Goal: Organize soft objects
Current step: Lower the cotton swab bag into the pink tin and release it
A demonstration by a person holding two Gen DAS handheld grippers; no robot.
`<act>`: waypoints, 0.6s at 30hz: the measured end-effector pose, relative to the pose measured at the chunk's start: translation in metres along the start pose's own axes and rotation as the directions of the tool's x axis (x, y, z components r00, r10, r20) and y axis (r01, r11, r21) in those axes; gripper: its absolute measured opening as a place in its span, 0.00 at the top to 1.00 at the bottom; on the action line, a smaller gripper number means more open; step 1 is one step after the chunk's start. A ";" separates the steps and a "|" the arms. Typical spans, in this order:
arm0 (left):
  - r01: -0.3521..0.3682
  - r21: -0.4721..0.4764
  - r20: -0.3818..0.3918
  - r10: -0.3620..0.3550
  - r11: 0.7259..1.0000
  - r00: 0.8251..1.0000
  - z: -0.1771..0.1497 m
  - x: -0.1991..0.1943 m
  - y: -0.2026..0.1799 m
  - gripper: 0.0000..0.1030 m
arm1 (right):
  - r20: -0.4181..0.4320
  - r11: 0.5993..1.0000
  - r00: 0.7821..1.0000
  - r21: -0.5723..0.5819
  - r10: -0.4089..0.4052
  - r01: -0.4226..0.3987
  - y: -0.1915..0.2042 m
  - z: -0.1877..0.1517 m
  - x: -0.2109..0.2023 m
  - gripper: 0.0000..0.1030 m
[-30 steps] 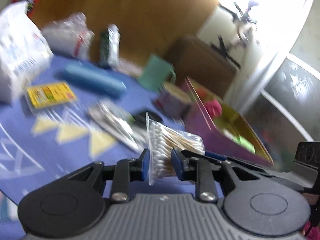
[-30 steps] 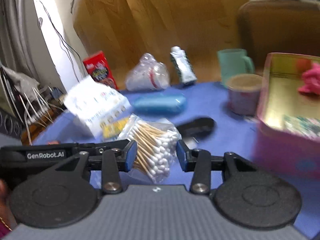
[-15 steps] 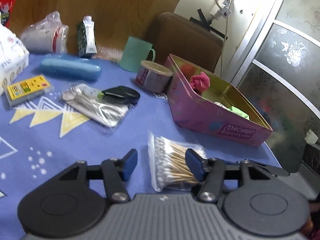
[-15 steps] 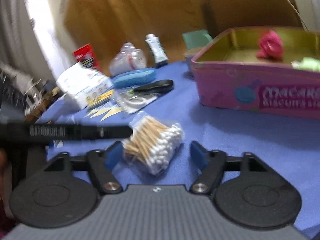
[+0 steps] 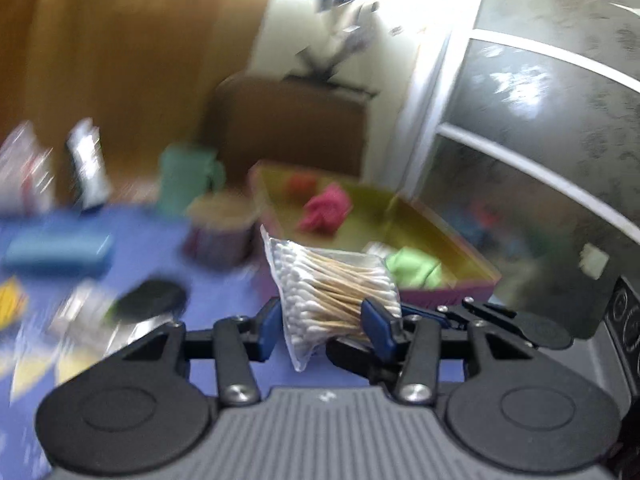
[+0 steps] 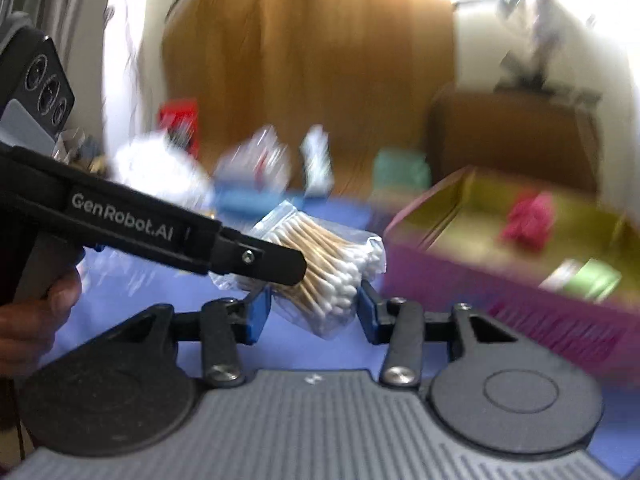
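Far left on the blue tablecloth [image 5: 152, 236]: a blurred blue case [image 5: 56, 250], a small carton [image 5: 86, 168], a black pouch [image 5: 148, 298]. Further along, a green mug [image 5: 188, 182] and a round tub [image 5: 222, 232], both smeared by motion. At the middle, the bag of cotton swabs [image 5: 332, 292], lifted clear of the cloth and pinched from both sides. Left gripper [image 5: 326, 326] clamped on the bag, blue pads pressing its lower part, jaws just closed in on it. Right gripper [image 6: 310, 310] likewise closed in on the same bag [image 6: 332, 264], pads against its two flanks, though blur makes the contact on its right pad hard to judge. Seen from the right wrist, the left gripper's black finger [image 6: 256, 262] reaching across in front of the bag, a hand [image 6: 36, 320] on its handle at the far left edge. To the right of the bag, the pink tin [image 5: 436, 294] with a gold inside, open, holding a pink soft thing [image 5: 326, 214], an orange one [image 5: 302, 184] and a green one [image 5: 414, 268]. Bag just in front of the tin's near wall, not inside it.
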State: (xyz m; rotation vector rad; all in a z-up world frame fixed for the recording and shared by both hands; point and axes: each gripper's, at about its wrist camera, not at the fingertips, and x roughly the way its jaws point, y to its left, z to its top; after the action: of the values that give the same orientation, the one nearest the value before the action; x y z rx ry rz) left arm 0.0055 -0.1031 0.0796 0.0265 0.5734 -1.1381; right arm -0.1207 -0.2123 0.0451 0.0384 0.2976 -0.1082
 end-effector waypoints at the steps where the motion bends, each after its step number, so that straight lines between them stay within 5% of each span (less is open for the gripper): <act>1: 0.015 0.020 0.007 -0.015 1.000 1.000 0.009 0.008 -0.008 0.58 | 0.024 0.999 0.999 -0.006 -0.032 0.033 -0.008 0.003 -0.003 0.53; 4: 0.062 0.080 0.005 -0.063 0.995 0.998 0.026 0.046 -0.031 0.56 | 0.051 0.991 0.990 0.000 -0.134 0.134 -0.035 0.010 -0.008 0.52; 9: 0.108 0.079 -0.052 -0.104 0.991 0.993 0.037 0.109 -0.054 0.55 | -0.026 0.966 0.968 0.064 -0.250 0.251 -0.089 0.009 0.001 0.52; 12: 0.075 0.086 -0.079 -0.069 0.993 0.995 0.036 0.141 -0.065 0.55 | -0.058 0.946 0.948 0.061 -0.314 0.317 -0.104 0.006 0.012 0.52; 14: 0.038 0.092 -0.088 -0.029 0.995 0.996 0.034 0.154 -0.069 0.46 | -0.074 0.931 0.931 0.056 -0.357 0.361 -0.114 0.002 0.023 0.50; 18: -0.010 0.076 -0.079 0.016 0.997 0.997 0.031 0.153 -0.067 0.46 | -0.073 0.879 0.878 0.028 -0.474 0.477 -0.129 -0.007 0.032 0.33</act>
State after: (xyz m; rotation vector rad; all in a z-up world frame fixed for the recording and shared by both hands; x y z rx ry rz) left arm 0.0058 -0.2710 0.0563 0.1408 0.5995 -1.1498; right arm -0.1071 -0.3428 0.0258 0.0120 0.3645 -0.6067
